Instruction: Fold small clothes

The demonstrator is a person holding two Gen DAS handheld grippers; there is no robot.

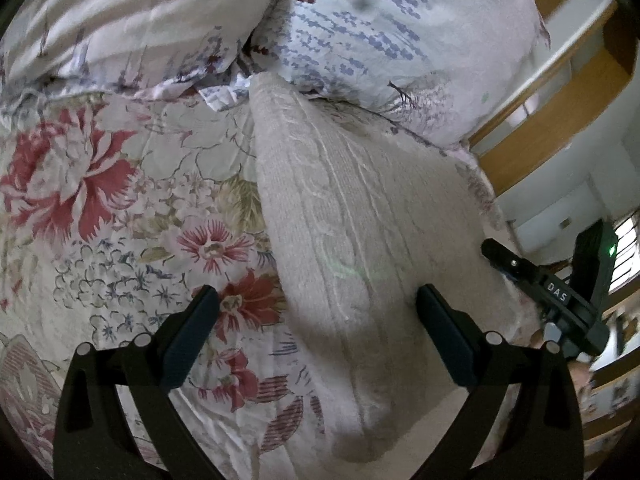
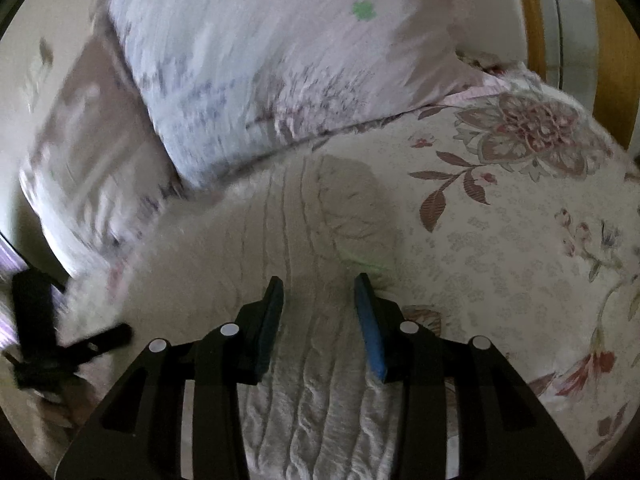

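A cream cable-knit garment (image 1: 352, 216) lies on the flowered bedsheet (image 1: 120, 208) as a long folded strip that runs up to the pillows. My left gripper (image 1: 316, 292) hovers over its near left part, jaws wide open, the left finger over the sheet and the right one over the knit. My right gripper (image 2: 319, 280) stands low over the same knit (image 2: 304, 420), jaws partly apart. The fabric passes beneath and between them, and the blue pad (image 2: 370, 332) shows bare. In the left wrist view the right gripper (image 1: 520, 268) sits at the garment's right edge.
Two printed pillows (image 1: 380, 24) (image 1: 120, 20) lie at the head of the bed, touching the garment's far end. A wooden bed frame (image 1: 560, 92) and white wall lie to the right. The sheet (image 2: 500, 240) stretches out right of the knit.
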